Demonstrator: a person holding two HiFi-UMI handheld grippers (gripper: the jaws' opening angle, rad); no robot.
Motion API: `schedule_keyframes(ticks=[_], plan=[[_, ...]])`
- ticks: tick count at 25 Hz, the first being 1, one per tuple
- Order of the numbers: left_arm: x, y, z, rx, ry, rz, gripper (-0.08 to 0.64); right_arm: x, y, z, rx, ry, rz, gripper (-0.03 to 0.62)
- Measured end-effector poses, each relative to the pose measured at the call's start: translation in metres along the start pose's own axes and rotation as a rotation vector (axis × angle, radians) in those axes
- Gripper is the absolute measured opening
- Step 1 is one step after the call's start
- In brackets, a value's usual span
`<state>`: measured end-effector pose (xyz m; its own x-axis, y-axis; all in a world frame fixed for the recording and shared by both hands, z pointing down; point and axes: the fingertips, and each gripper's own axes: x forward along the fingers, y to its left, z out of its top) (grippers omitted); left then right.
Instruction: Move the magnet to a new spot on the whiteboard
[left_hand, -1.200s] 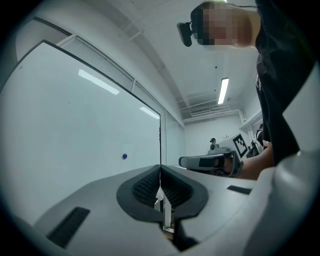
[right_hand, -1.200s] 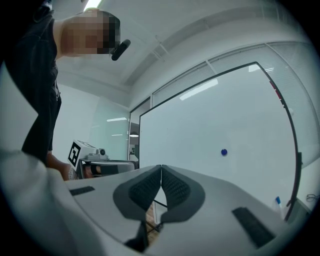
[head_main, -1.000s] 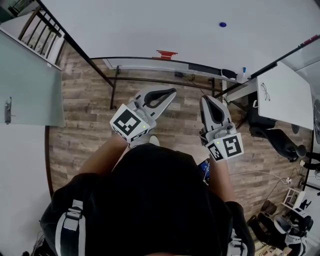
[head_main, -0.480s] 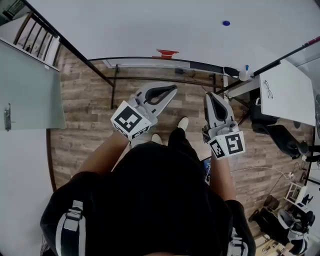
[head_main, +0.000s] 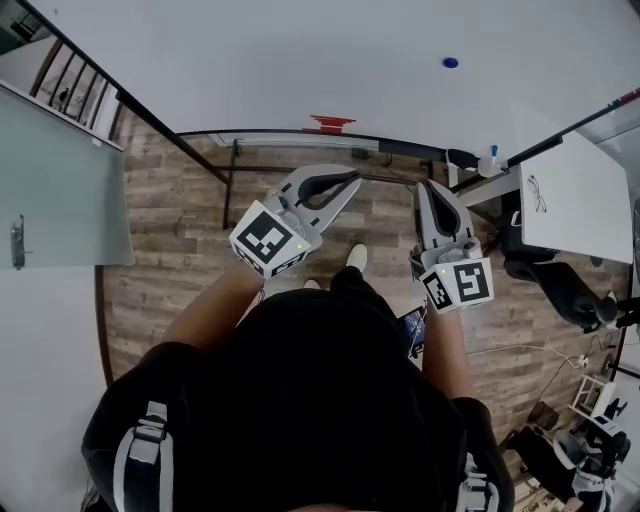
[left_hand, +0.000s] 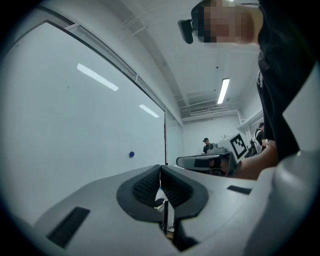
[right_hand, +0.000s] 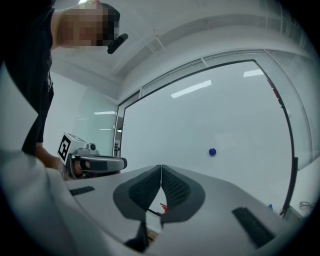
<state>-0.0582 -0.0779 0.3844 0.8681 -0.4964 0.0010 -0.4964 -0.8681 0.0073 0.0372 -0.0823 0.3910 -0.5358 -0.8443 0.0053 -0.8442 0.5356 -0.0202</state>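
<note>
Wood-plank floor (head_main: 180, 200) runs beneath me up to the whiteboard (head_main: 280, 60), which fills the wall ahead. On its bare face sits the magnet (head_main: 450, 62), a small blue dot high and to the right, well apart from both tools. I hold the left gripper (head_main: 352, 180) level toward the board, its jaws pressed together with nothing between them. The right gripper (head_main: 428, 186) points the same way, jaws closed tip to tip and empty. Something small and red (head_main: 330, 124) sits at the board's lower edge.

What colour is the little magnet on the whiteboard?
Blue. The magnet shows best in the right gripper view, a small round dot on the white whiteboard.
</note>
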Motion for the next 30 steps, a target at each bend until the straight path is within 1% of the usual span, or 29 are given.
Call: schedule_keyframes(ticks=[8, 13, 19, 23, 30], plan=[[0.053, 0.019, -0.002, 0.015, 0.008, 0.004, 0.005, 0.027, -0.052, 0.0, -0.068, 0.019, -0.045, 0.002], [0.086, 0.034, -0.001, 0.024, 0.006, 0.018, 0.005, 0.052, -0.088, 0.013, -0.158, 0.019, -0.137, 0.002], [0.121, 0.062, 0.002, 0.035, -0.004, 0.052, 0.005, 0.086, -0.128, 0.02, -0.161, 0.014, -0.194, 0.002], [0.14, 0.084, 0.003, 0.042, -0.005, 0.082, 0.005, 0.112, -0.149, 0.02, -0.174, 0.022, -0.205, 0.003], [0.162, 0.111, 0.002, 0.044, -0.004, 0.119, 0.005, 0.139, -0.171, 0.018, -0.197, 0.025, -0.215, 0.006]])
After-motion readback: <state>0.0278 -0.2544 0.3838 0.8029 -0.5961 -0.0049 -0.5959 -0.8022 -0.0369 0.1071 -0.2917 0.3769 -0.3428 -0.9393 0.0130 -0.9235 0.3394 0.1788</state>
